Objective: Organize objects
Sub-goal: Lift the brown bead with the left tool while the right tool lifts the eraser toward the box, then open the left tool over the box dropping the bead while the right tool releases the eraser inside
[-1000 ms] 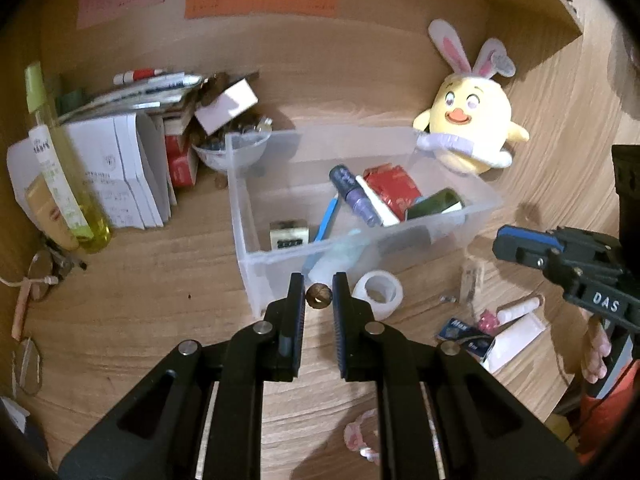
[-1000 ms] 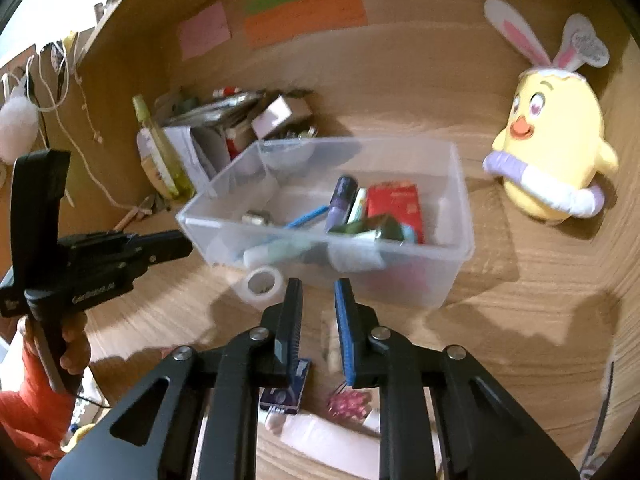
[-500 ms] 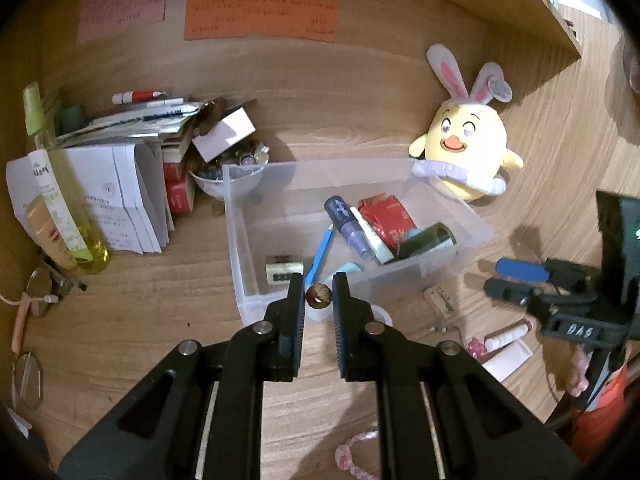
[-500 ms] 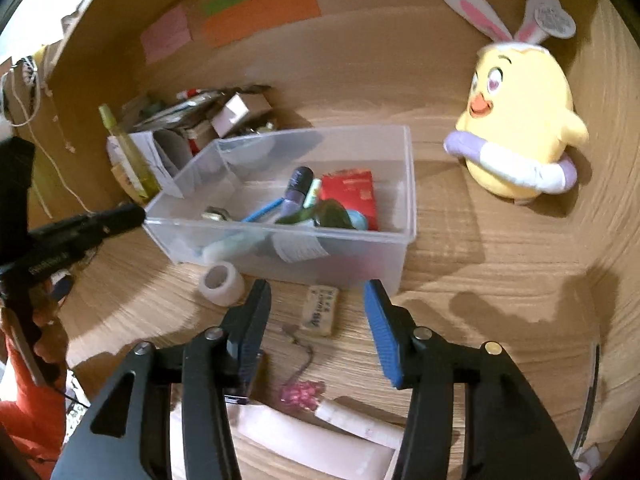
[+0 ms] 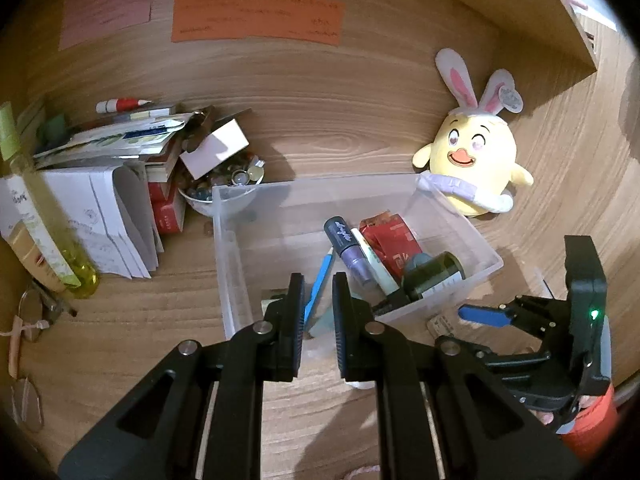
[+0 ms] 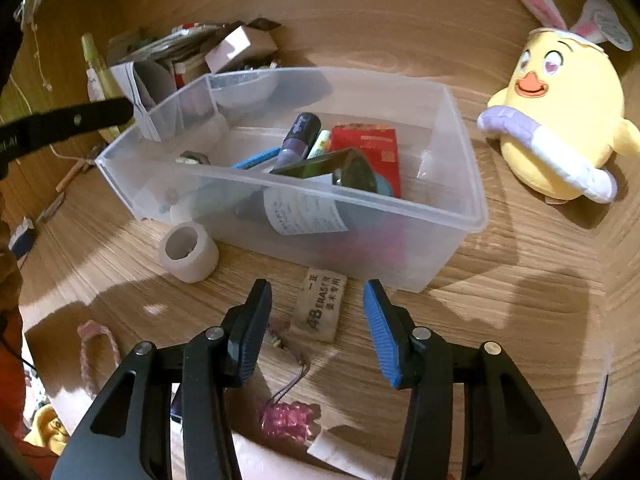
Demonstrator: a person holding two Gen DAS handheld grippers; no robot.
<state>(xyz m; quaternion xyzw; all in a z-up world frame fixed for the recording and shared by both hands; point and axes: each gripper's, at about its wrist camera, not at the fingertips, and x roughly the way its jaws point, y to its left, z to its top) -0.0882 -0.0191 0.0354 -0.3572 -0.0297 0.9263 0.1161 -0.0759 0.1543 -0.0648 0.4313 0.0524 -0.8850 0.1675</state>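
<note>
A clear plastic bin holds a purple tube, a blue pen, a red packet, a dark green jar and other small items. My left gripper hangs over the bin's near-left part, jaws slightly apart with nothing between them. My right gripper is open wide, low over the desk, with a beige eraser lying between its fingers. A white tape roll stands left of it.
A yellow chick plush sits right of the bin. Papers, boxes and a bowl of trinkets pile up at the back left beside a yellow bottle. A pink bead charm and a pink cord lie near the right gripper.
My left gripper moved forward over the bin and the small brown bead it held is gone from its jaws. My right gripper opened wide and came down around the eraser.
</note>
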